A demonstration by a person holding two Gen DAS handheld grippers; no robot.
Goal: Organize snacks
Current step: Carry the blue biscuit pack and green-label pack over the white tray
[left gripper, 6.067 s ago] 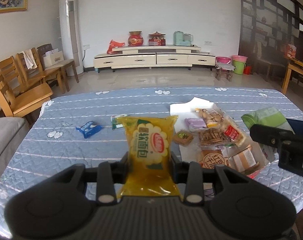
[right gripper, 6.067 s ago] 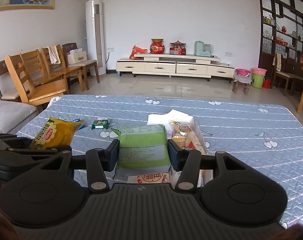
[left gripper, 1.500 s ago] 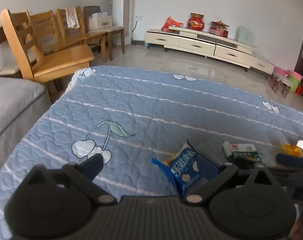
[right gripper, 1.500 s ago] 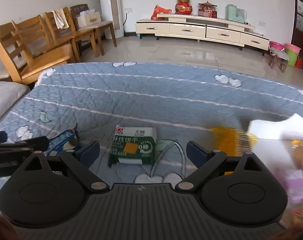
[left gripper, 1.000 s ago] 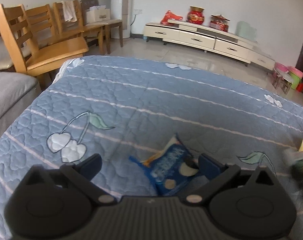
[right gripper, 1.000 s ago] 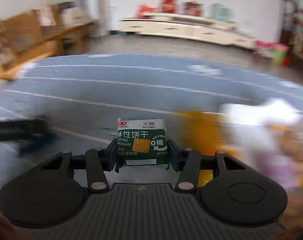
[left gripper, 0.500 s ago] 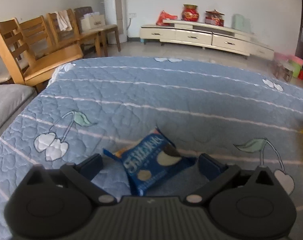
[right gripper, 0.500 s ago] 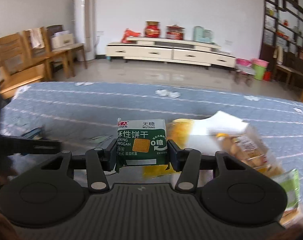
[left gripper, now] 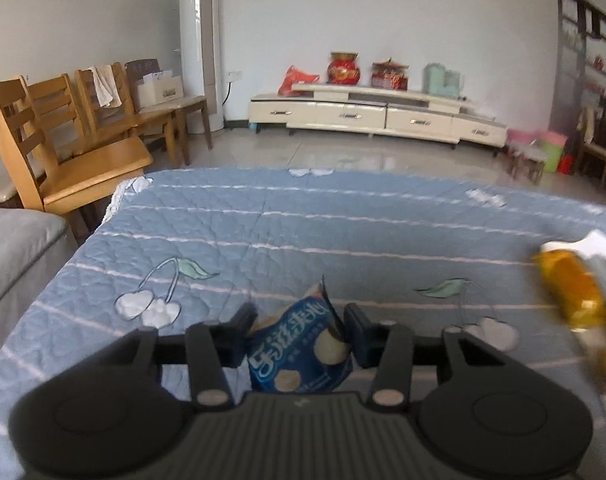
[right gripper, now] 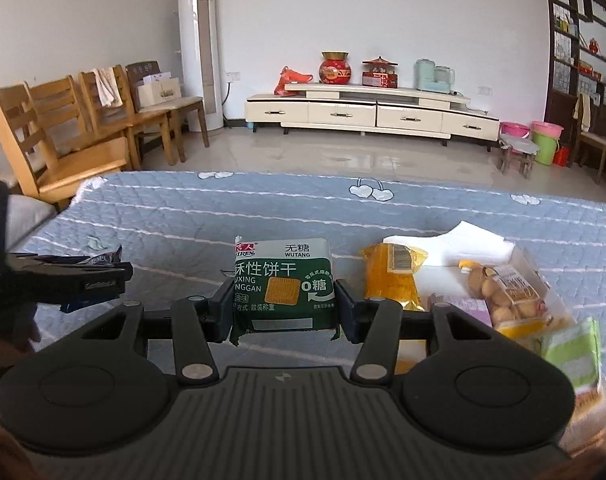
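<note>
Left wrist view: my left gripper (left gripper: 299, 334) has its jaws closing, w/ the blue snack packet (left gripper: 299, 350) between them. Pads sit against both packet edges; packet stands tilted, its crimped top corner poking up above the jaws. Its lower end is cut off behind the gripper body. Packet is glossy blue w/ white lettering and pale round biscuit pics. It's held over the near part of the table (left gripper: 343, 232), which wears a blue quilted cover w/ a cherry print. At the right edge a yellow packet (left gripper: 571, 292) is blurred; what lies beyond it is too smeared to ID.

Right wrist view: my right gripper (right gripper: 283, 298) is clenched on the green biscuit pack (right gripper: 283, 284), one pad on each side, pack upright and face-on to the lens. Top band white, body dark green w/ white characters and a square cracker pic; bottom edge ragged. It hangs above the table, just left of the white tray (right gripper: 479, 246), which holds the yellow packet, a clear bag of small cookies (right gripper: 503, 294) and a light-green pack (right gripper: 575, 348). Tray's near end is hidden by the gripper body. At far left the left gripper shows side-on w/ the blue packet's edge barely visible.
</note>
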